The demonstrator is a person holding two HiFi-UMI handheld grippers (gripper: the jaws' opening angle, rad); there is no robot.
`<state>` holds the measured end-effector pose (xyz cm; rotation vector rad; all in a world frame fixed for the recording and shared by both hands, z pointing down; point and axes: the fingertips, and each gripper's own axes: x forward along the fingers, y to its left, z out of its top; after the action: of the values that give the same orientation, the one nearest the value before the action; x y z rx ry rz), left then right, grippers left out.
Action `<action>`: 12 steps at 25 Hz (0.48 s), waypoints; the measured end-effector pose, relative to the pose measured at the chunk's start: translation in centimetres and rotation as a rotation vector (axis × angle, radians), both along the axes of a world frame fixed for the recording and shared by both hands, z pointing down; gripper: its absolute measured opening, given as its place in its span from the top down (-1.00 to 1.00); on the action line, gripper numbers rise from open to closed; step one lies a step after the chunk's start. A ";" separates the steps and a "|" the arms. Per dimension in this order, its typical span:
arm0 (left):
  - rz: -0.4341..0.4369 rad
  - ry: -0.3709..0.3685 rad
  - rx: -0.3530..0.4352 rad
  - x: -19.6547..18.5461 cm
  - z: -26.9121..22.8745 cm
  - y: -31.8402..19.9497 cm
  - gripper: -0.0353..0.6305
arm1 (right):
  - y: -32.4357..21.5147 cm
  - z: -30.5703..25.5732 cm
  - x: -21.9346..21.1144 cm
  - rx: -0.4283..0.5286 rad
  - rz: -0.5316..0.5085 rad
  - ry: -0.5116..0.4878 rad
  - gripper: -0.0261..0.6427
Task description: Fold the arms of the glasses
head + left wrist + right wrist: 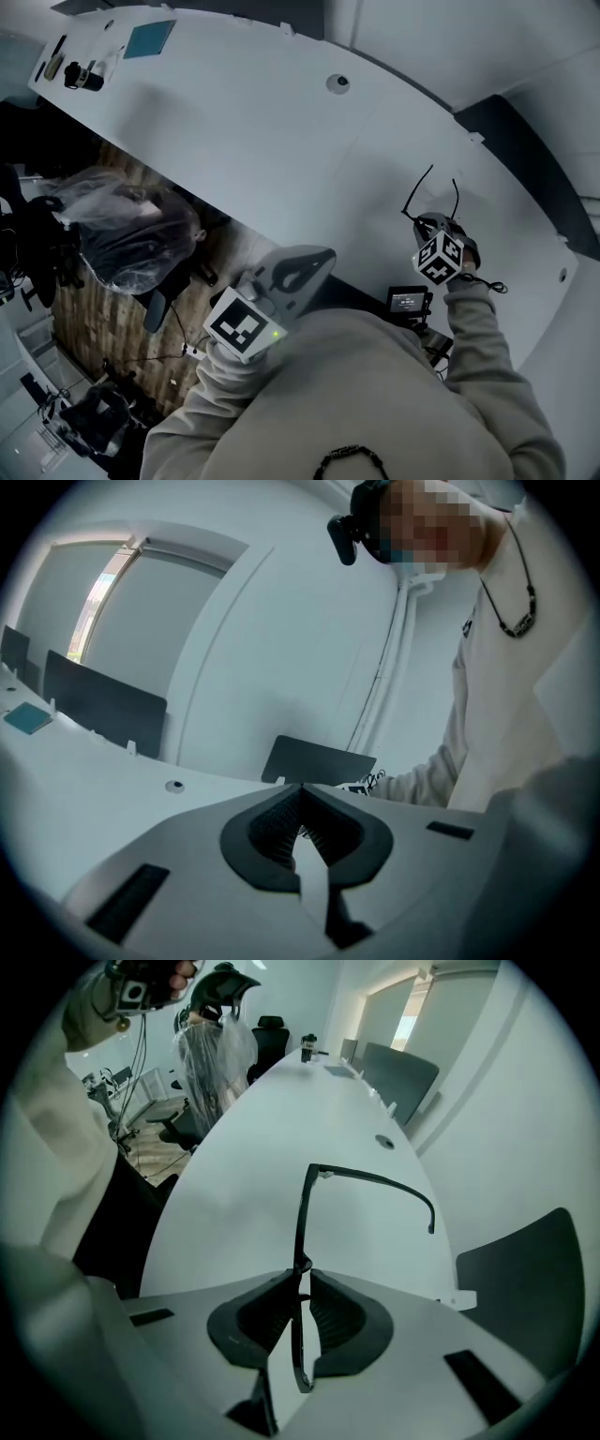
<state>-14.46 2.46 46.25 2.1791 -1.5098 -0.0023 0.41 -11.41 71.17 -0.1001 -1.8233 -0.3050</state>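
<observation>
The black glasses (418, 190) are lifted off the white table (262, 122) at the right, both arms spread open and pointing away from me. My right gripper (431, 223) points steeply down and is shut on their front frame. In the right gripper view the thin frame (302, 1222) runs straight between the pads of the right gripper (302, 1283), and one arm (375, 1178) curves out to the right above the table. My left gripper (314, 267) hangs at the table's near edge, well left of the glasses. It is shut with nothing in it (301, 803).
A teal pad (150, 39) and a small black device (82, 77) lie at the table's far left end. A round grommet (337, 83) sits mid-table. A plastic-covered chair (122, 230) stands on the wood floor. Grey dividers (403, 1077) line the far edge.
</observation>
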 end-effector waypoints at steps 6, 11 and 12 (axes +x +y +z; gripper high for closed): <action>0.092 -0.040 0.077 1.4 -2.2 -1.4 0.89 | 0.5 -7.4 0.3 0.007 0.044 -0.137 0.73; 0.169 -0.044 0.125 2.6 -2.9 -3.2 0.89 | 1.4 -12.0 0.8 -0.059 0.099 -0.267 0.73; 0.189 -0.046 0.127 3.1 -3.1 -3.3 0.89 | 1.9 -13.0 1.1 -0.072 0.105 -0.293 0.73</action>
<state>-11.32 -0.87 43.12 2.4310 -1.3553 0.0158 1.49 -9.55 58.20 -0.0094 -2.1227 -0.1871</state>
